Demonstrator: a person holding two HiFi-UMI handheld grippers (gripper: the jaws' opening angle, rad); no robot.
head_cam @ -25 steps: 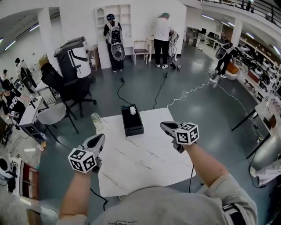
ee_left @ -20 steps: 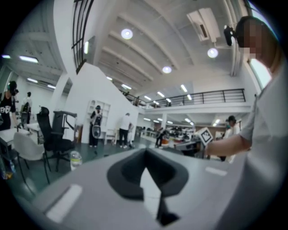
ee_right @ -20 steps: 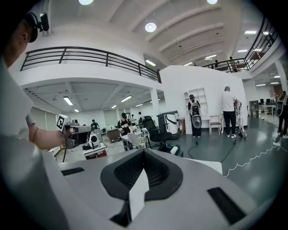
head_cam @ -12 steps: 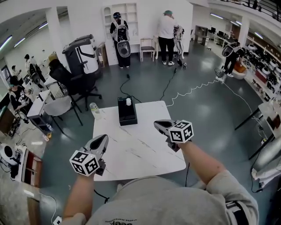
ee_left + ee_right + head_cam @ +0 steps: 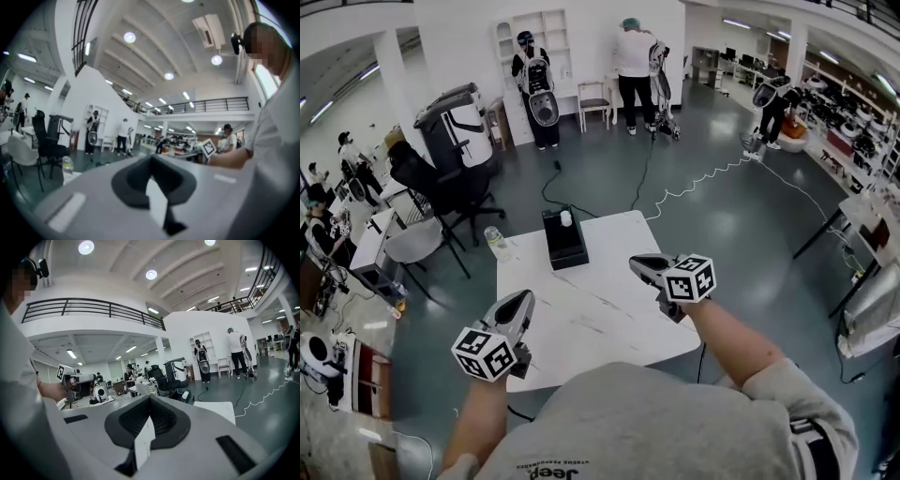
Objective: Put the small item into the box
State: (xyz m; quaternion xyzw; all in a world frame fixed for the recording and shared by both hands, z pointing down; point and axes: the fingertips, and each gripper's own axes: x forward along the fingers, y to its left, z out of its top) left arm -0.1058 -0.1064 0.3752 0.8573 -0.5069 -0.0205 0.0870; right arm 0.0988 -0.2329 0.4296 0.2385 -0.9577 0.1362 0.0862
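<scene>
A black box [image 5: 562,242] stands at the far left of the white marble table [image 5: 600,309]. A small white item [image 5: 566,218] rests at the box's far end; I cannot tell whether it lies inside or on top. My left gripper [image 5: 523,298] hovers over the table's near left edge, shut and holding nothing. My right gripper [image 5: 637,264] hangs over the right side of the table, jaws together and empty. Both are well short of the box. In the right gripper view the box [image 5: 179,398] and the white item [image 5: 185,394] show ahead, beyond the shut jaws.
A clear plastic bottle [image 5: 497,244] stands at the table's far left corner, close to the box. Black office chairs [image 5: 441,183] and a pale chair [image 5: 408,246] sit left of the table. Cables [image 5: 694,183] run across the floor. Several people stand at the back.
The head view has shifted, so the table and box sit a little further left and away. Both grippers stay shut at about the same places over the table.
</scene>
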